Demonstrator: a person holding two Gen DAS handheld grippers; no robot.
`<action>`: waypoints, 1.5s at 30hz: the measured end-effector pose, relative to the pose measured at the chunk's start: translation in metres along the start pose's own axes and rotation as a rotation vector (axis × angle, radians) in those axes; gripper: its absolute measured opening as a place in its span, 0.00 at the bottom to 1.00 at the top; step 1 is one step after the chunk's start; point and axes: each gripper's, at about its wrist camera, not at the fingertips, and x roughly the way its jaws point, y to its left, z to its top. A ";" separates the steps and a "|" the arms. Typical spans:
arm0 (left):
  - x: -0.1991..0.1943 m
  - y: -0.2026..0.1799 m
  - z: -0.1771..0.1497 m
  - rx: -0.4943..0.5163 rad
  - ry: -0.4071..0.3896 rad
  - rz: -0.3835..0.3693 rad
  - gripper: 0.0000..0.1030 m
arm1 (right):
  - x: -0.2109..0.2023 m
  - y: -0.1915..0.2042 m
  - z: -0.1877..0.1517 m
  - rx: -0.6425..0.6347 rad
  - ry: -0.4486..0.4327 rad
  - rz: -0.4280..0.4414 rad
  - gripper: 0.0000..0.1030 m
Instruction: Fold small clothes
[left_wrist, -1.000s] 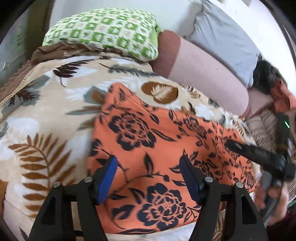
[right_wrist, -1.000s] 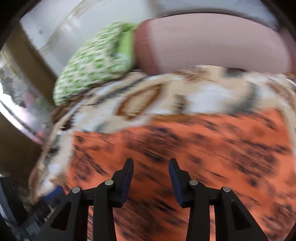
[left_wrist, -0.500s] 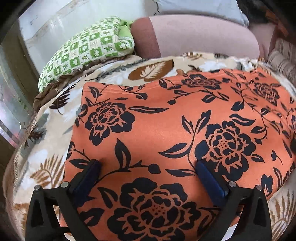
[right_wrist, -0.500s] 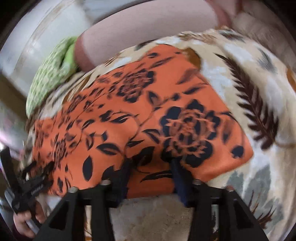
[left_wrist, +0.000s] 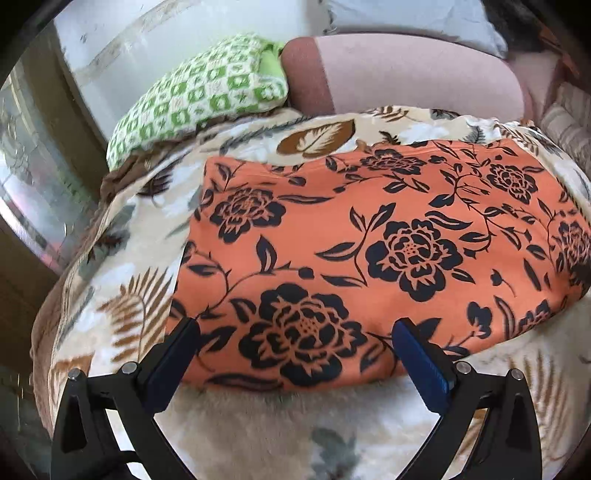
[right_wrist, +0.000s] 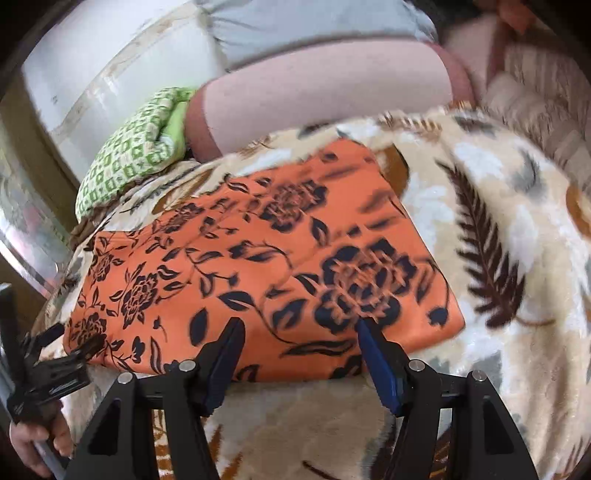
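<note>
Orange floral garment (left_wrist: 369, 236) thin, soft, probably slippery; take near hem corners. Left gripper (left_wrist: 295, 341) jaws just opened wide, right gripper (right_wrist: 299, 339) parted; nothing gripped.

Cut-off edges and motion blur

In the left wrist view the orange floral cloth (left_wrist: 369, 240) runs past the frame at 3 o'clock; in the right wrist view its far half smears, and the hand (right_wrist: 33, 443) at 8 o'clock is cropped.

Leaf blanket (left_wrist: 258, 424), grn pillow (left_wrist: 199, 96), pink bolster (left_wrist: 406, 81).
</note>
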 end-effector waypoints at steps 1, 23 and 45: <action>0.008 0.000 0.002 -0.011 0.068 0.009 1.00 | 0.012 -0.008 -0.002 0.025 0.065 0.017 0.65; -0.157 -0.018 -0.006 -0.018 -0.178 -0.170 1.00 | -0.136 -0.012 -0.031 0.086 -0.286 0.310 0.65; -0.170 -0.017 -0.035 -0.020 -0.265 -0.153 1.00 | -0.122 -0.030 -0.038 0.138 -0.219 0.320 0.65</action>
